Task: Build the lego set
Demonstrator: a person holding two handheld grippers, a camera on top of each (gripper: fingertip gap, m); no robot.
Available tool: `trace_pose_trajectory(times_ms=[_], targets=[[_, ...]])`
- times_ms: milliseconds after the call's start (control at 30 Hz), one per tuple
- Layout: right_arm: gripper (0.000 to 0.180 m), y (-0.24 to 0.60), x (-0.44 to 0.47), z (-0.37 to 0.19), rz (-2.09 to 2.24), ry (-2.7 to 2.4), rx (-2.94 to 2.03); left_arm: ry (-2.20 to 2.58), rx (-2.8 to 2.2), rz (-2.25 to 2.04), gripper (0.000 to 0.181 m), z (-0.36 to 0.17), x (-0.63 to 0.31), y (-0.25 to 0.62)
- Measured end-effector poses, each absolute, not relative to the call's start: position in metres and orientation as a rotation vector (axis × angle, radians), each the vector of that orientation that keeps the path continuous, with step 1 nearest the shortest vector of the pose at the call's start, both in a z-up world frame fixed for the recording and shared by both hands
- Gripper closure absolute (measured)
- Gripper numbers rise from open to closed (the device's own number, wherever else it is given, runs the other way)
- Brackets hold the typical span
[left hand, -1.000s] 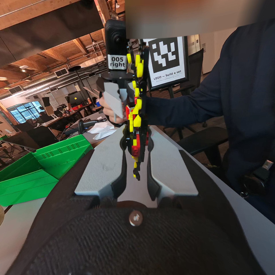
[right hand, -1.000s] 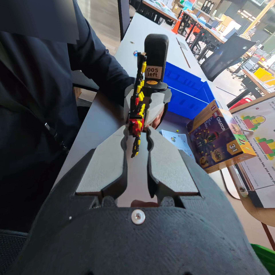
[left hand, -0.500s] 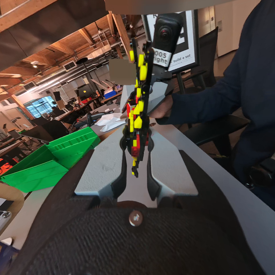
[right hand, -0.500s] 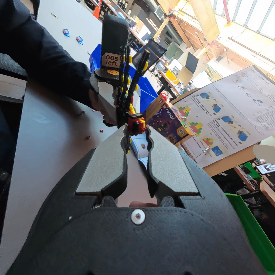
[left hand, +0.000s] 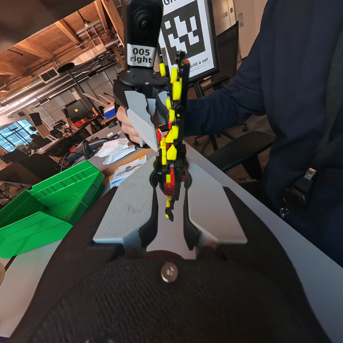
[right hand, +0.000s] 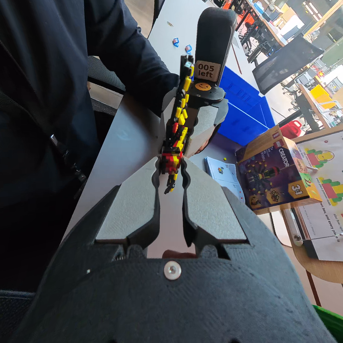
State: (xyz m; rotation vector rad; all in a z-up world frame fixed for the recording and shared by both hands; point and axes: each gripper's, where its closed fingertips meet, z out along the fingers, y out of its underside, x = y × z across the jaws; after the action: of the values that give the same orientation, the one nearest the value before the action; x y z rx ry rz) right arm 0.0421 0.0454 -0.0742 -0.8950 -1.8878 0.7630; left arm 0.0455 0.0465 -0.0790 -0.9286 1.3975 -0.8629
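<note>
A long lego model of black, yellow and red pieces is held upright above the grey table. My left gripper is shut on its red and black lower body. My right gripper is shut on the same red and black body from the opposite side. The model's yellow-studded black legs rise above both grips, and a thin black and yellow leg hangs down between the fingers. In the left wrist view one grey finger of the right gripper touches the model's side.
Green bins, an instruction booklet and white paper lie to the left. Blue bins, a lego box, an open booklet and a printed board are to the right. A person in dark blue sits close behind. The tips of both grippers are at nearly the same place.
Half a second ago both views were tilted upward as the model was swung. Now both are back near where they were a second ago. Both grippers have stayed shut on the model.
</note>
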Motion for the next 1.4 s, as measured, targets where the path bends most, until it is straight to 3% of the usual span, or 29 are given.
trace_pose_trajectory(times_ms=[367,467,867,1067,1267,1400], targets=[[0.156,0.043,0.041,-0.074,0.800,-1.920,-0.885,1.438,-0.930,-0.856,0.159,-0.084,0.041,0.044],[0.163,0.043,0.040,-0.073,0.797,-1.910,-0.879,1.428,-0.929,-0.837,0.159,-0.083,0.040,0.046],[0.163,0.057,0.033,-0.057,0.596,-1.441,-0.943,1.267,-0.925,-0.736,0.159,-0.068,0.034,0.054],[0.163,0.050,0.036,-0.057,0.617,-1.497,-0.885,1.310,-0.861,-0.666,0.159,-0.068,0.038,0.048],[0.148,0.062,0.071,-0.061,0.757,-1.588,-0.984,1.425,-0.652,0.121,0.160,-0.071,0.035,0.065],[0.149,0.098,0.098,-0.088,0.868,-1.542,-1.199,1.614,-0.632,0.540,0.160,-0.119,0.031,0.098]])
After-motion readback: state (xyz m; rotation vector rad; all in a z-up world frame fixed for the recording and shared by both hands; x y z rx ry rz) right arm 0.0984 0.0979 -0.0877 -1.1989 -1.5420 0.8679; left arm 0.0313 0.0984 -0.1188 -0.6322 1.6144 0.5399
